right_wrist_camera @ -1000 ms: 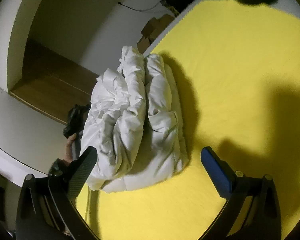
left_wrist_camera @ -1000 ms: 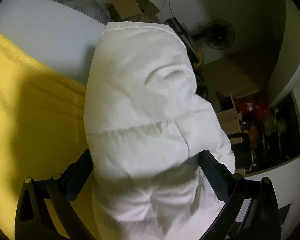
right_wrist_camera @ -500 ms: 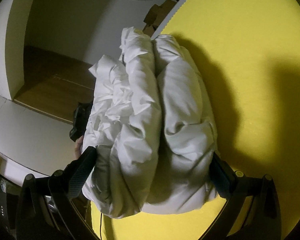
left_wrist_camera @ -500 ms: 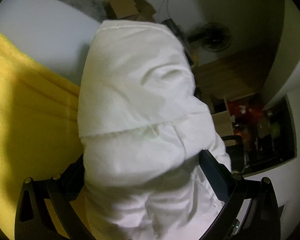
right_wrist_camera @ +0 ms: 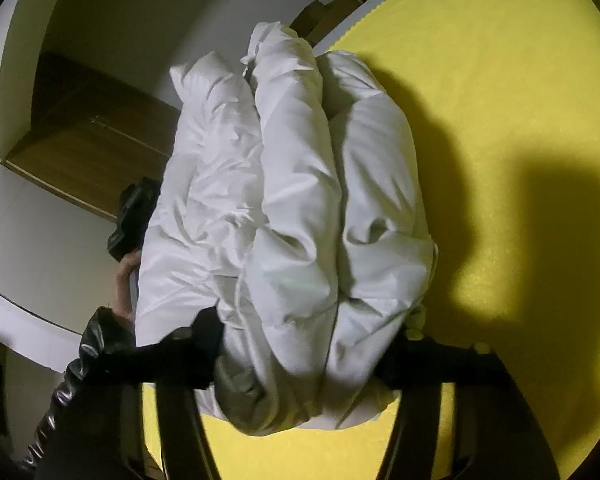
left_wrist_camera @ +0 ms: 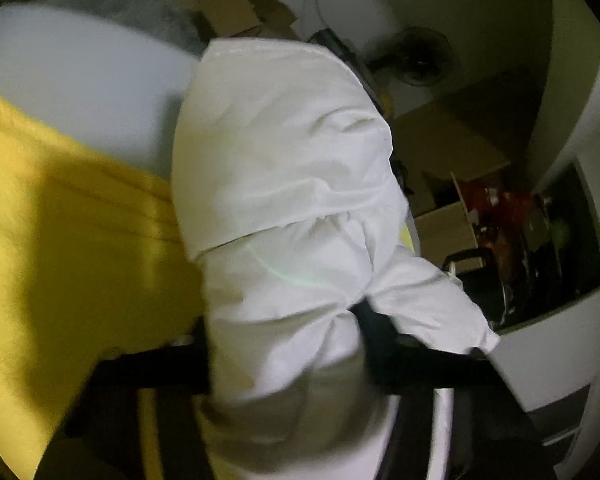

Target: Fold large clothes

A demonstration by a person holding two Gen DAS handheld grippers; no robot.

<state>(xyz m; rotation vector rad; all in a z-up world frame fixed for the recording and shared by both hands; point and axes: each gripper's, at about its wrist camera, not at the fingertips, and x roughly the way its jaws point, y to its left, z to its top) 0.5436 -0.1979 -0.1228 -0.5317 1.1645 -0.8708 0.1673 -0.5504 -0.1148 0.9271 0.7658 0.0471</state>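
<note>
A white puffy jacket (right_wrist_camera: 296, 208), folded into a thick bundle of rolls, lies at the edge of the yellow bed sheet (right_wrist_camera: 508, 112). My right gripper (right_wrist_camera: 300, 344) has the near end of the bundle between its fingers; the jaws are closing and the black fingertips (right_wrist_camera: 208, 332) dent the cloth on both sides. In the left wrist view the same jacket (left_wrist_camera: 284, 168) fills the middle. My left gripper (left_wrist_camera: 284, 344) is closing on another end of it. Its right finger (left_wrist_camera: 374, 332) bites into the fabric, and the left finger is mostly hidden behind the cloth.
The bundle sits by the bed's edge, with wooden floor (right_wrist_camera: 84, 140) beyond. A hand (right_wrist_camera: 124, 280) and a glossy dark sleeve (right_wrist_camera: 88, 348) show left of the bundle. Cardboard boxes (left_wrist_camera: 236, 16), a fan (left_wrist_camera: 420, 60) and a cluttered shelf (left_wrist_camera: 540, 240) stand past the white mattress (left_wrist_camera: 80, 60).
Both pairs of jaws went from wide open around the jacket to squeezing it. The right gripper moved in from a distance until the bundle's end sat between its fingers.
</note>
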